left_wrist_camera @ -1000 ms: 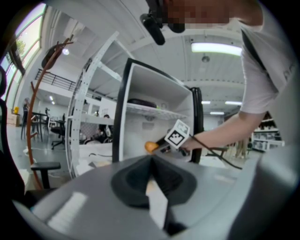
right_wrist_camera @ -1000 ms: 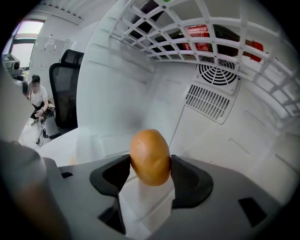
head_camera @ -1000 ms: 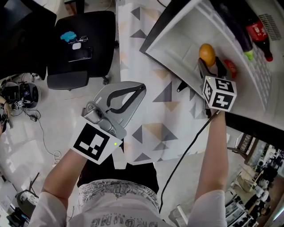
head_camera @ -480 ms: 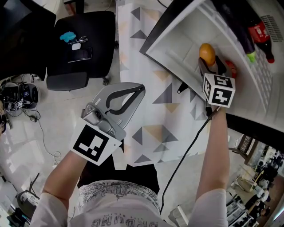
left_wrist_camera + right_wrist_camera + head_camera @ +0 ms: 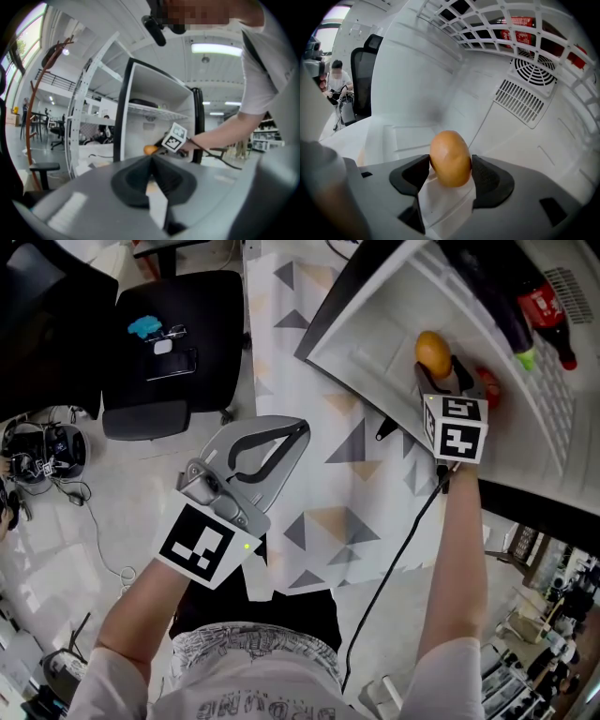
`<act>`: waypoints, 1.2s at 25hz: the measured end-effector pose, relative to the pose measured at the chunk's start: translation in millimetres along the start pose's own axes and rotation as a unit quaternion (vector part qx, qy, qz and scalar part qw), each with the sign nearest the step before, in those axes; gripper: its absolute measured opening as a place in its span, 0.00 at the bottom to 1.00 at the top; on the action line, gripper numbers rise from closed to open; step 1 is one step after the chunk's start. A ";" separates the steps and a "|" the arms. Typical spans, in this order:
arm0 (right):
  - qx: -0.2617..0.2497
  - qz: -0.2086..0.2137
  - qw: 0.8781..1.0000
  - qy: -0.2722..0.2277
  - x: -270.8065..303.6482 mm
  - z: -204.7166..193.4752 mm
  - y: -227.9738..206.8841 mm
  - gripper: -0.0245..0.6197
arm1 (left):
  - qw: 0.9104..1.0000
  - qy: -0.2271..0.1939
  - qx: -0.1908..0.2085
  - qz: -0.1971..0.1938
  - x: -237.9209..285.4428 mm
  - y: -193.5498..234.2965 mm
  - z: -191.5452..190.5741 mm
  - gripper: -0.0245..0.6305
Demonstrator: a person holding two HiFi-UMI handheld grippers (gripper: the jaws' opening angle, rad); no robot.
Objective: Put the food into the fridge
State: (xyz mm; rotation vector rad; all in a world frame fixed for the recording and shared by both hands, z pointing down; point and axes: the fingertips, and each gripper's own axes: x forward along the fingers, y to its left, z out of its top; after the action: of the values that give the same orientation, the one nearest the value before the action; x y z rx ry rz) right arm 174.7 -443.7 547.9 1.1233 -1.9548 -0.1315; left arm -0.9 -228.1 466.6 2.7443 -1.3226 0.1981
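Observation:
My right gripper (image 5: 441,367) is inside the open white fridge (image 5: 370,345), shut on an orange fruit (image 5: 432,352). In the right gripper view the orange fruit (image 5: 450,158) sits upright between both pads, just above the fridge's white floor (image 5: 398,136). My left gripper (image 5: 301,427) hangs shut and empty over the patterned tablecloth (image 5: 323,479), well left of the fridge. From the left gripper view I see the shut left gripper (image 5: 151,162), the orange fruit (image 5: 150,149) and the right gripper's marker cube (image 5: 175,137) in the fridge opening.
A red item (image 5: 488,386) lies beside the right gripper. A cola bottle (image 5: 549,311) and a dark green-capped bottle (image 5: 507,317) lie on the wire shelf (image 5: 506,21) above. A black chair (image 5: 169,348) stands at the left, with cables (image 5: 37,446) on the floor.
The right gripper with the orange fruit has edged slightly deeper into the fridge. The left gripper has hardly moved.

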 end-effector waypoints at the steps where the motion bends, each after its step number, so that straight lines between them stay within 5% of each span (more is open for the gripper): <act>1: 0.000 0.000 1.000 0.000 0.0 0.1 0.2 0.46 | 1.000 0.001 -0.001 0.000 -0.4 0.3 -0.1 0.05; 16: 0.010 0.016 1.000 -0.005 -7.2 2.7 2.1 0.46 | 1.000 0.000 0.005 -0.005 -2.2 2.6 12.6 0.05; 30: 0.058 0.028 0.997 -0.035 -56.7 21.3 10.9 0.46 | 0.999 -0.006 0.043 -0.030 -7.4 -6.8 61.8 0.05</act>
State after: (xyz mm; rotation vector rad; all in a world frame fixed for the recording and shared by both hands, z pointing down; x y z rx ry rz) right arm 165.3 -401.2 504.3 1.1511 -2.0769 -0.0275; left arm 4.6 -226.6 404.3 2.8559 -1.2611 0.2406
